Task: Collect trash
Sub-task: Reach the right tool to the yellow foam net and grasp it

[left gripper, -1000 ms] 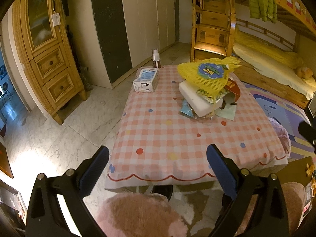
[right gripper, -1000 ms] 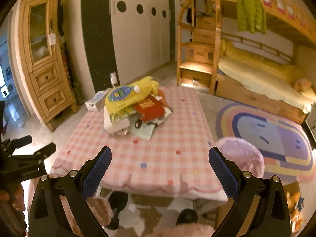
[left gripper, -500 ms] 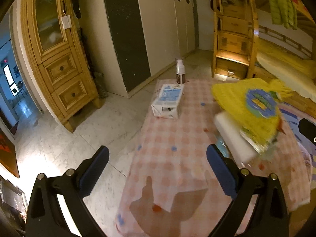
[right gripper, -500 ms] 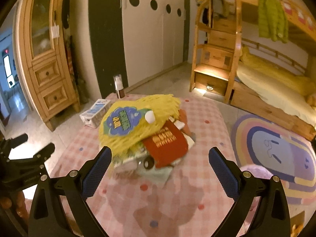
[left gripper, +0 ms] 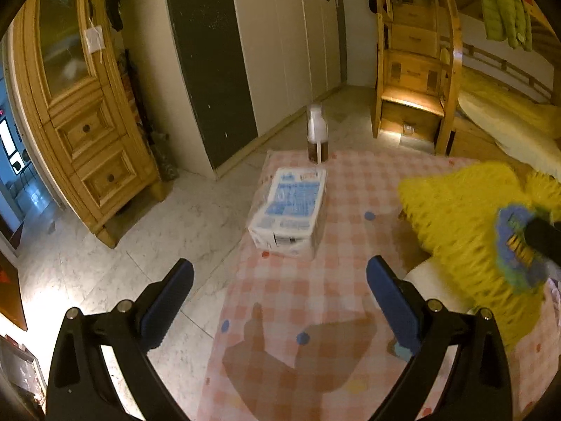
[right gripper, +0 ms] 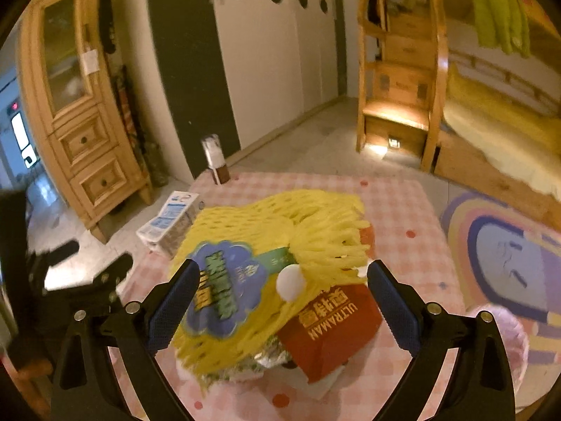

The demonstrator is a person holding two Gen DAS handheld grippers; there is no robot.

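Observation:
A trash pile lies on the pink checked table (right gripper: 396, 207): a yellow foam net (right gripper: 277, 231) with a blue label, a red packet (right gripper: 329, 329) and foil wrappers under it. My right gripper (right gripper: 280, 298) is open, its fingers on either side of the pile, just above it. A white and blue carton (left gripper: 291, 207) lies near the table's left edge, with a small bottle (left gripper: 316, 137) behind it. My left gripper (left gripper: 278, 301) is open and empty above the table, short of the carton. The net (left gripper: 470, 221) shows at its right.
A wooden cabinet (left gripper: 80, 105) stands at the left on the marble floor. White wardrobe doors (left gripper: 280, 35) are behind the table. A bunk bed with wooden steps (right gripper: 403, 80) is at the right, with a rainbow rug (right gripper: 505, 256) beside it.
Both grippers have moved forward over the table. The right one has closed in on the trash pile; the left one has swung left toward the carton. Both stay open.

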